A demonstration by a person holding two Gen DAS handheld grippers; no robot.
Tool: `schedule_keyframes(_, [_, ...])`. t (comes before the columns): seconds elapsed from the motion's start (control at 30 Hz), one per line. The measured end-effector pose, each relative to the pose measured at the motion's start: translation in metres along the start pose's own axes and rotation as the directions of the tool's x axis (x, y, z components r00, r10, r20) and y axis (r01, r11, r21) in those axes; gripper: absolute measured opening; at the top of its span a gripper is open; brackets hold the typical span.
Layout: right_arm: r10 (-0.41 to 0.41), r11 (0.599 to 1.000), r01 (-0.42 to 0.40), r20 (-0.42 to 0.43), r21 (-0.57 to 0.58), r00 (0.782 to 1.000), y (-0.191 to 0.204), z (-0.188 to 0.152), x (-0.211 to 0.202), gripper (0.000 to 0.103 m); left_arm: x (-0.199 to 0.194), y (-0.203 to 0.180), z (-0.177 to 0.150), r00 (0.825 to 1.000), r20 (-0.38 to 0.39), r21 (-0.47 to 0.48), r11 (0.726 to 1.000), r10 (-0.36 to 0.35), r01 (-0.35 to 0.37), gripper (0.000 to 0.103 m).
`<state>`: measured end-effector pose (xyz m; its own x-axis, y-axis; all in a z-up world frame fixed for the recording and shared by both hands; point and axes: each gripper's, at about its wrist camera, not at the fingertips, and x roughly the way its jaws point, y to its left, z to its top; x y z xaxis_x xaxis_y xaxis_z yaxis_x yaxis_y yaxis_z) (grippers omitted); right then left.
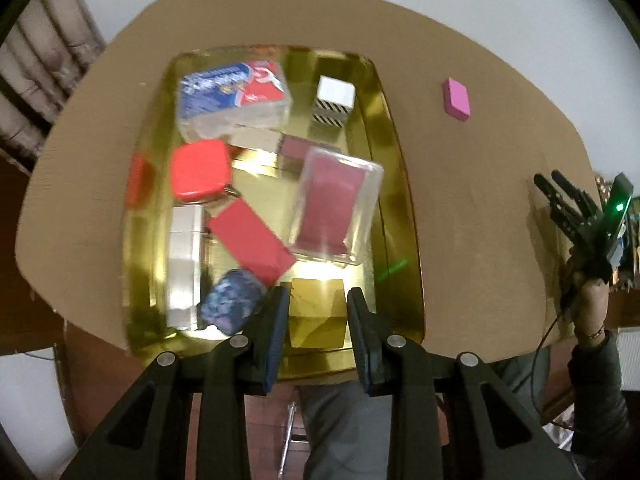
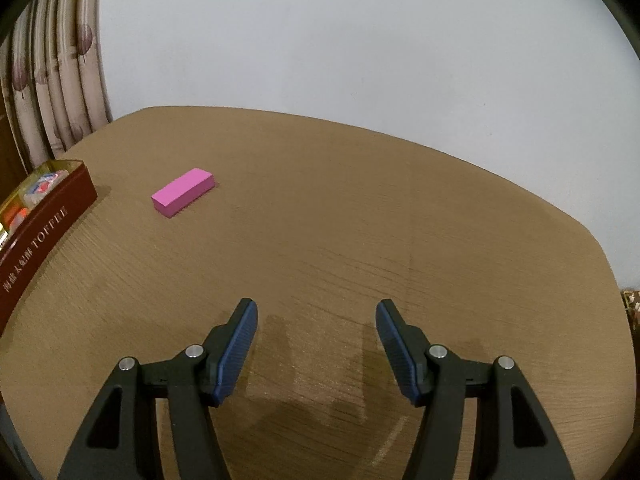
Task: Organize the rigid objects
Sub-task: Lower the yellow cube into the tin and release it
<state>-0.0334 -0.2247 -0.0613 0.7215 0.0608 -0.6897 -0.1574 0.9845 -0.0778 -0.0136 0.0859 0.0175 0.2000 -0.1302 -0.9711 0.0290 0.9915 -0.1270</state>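
My left gripper hangs over the near end of a gold-lined tin, its jaws on either side of a yellow block; I cannot tell if they press it. The tin holds several items: a blue-red packet, a red case, a red block, a clear box with a maroon insert and a striped white box. A pink block lies on the table right of the tin; it also shows in the right wrist view. My right gripper is open and empty above bare table.
The brown wooden table ends at a pale wall behind. The tin's maroon outer wall stands at the far left of the right wrist view. Curtains hang at the left. The person's legs show below the table edge.
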Motion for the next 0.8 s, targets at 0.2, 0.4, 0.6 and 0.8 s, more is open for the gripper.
schedule_keyframes(0.2, [-0.008, 0.999, 0.008, -0.018, -0.031, 1.0, 0.005, 0.0, 0.005, 0.063, 0.028, -0.011, 0.014, 1.0, -0.013, 0.021, 1.0, 0.018, -0.017, 0.028])
schedule_keyframes(0.4, [-0.008, 0.999, 0.008, -0.017, -0.031, 1.0, 0.005, -0.001, 0.003, 0.063, 0.045, -0.01, 0.032, 1.0, 0.005, 0.014, 1.0, 0.018, -0.018, 0.028])
schedule_keyframes(0.6, [-0.009, 1.0, 0.009, -0.02, -0.027, 1.0, 0.005, -0.003, -0.001, 0.063, 0.043, -0.019, 0.043, 0.992, 0.094, 0.052, 0.995, 0.081, -0.086, 0.026])
schedule_keyframes(0.8, [-0.002, 1.0, 0.002, -0.016, -0.016, 1.0, 0.003, -0.003, -0.003, 0.067, -0.006, -0.026, 0.016, 0.974, 0.221, 0.057, 0.996, 0.057, -0.071, 0.031])
